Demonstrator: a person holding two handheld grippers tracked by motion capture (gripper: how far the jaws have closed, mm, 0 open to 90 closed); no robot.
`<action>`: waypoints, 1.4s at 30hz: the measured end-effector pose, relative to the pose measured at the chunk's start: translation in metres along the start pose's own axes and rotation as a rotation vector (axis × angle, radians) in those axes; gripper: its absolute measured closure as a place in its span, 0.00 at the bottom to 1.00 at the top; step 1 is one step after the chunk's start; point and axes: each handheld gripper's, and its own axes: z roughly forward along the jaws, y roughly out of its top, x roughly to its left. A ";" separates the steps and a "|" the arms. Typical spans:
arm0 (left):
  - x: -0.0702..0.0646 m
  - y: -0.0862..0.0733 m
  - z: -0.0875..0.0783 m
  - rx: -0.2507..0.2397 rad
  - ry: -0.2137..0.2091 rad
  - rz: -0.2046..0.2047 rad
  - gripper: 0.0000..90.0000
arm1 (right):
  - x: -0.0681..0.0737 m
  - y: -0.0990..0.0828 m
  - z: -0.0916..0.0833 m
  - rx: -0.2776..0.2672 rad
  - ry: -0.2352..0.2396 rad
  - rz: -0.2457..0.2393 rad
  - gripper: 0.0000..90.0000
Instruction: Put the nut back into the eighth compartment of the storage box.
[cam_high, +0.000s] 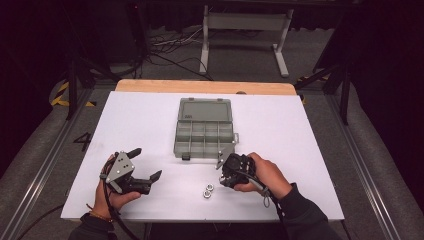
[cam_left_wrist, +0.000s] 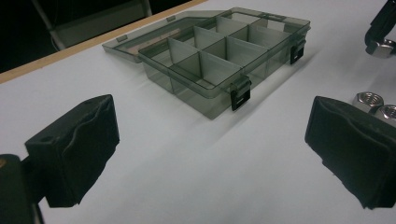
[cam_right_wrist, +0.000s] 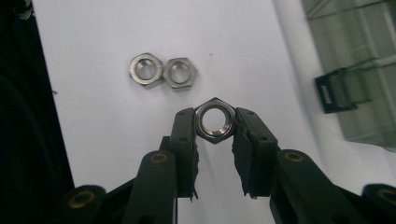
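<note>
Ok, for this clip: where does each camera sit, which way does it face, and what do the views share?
High view: above the person's side, facing forward and down on the table; shows both hands, left gripper, right gripper.
Left gripper view: rides the left gripper, looking low across the table between open jaws at the organizer box.
Right gripper view: rides the right gripper, looking down; jaws clamp a held nut.
Shared: the box and two loose nuts.

Open compartment box (cam_high: 205, 131) mid-table, two nuts (cam_high: 207, 190) before it on table (cam_high: 140, 125)
</note>
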 end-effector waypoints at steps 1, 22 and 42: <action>0.000 0.000 0.000 0.003 0.002 0.001 0.04 | -0.003 0.000 -0.003 -0.005 -0.006 0.005 0.78; 0.000 0.000 -0.002 -0.007 -0.003 0.003 0.04 | -0.066 0.016 -0.036 -0.018 -0.096 0.084 0.78; 0.000 0.001 -0.002 -0.013 -0.012 0.002 0.04 | -0.093 0.025 -0.020 0.023 -0.101 0.143 0.78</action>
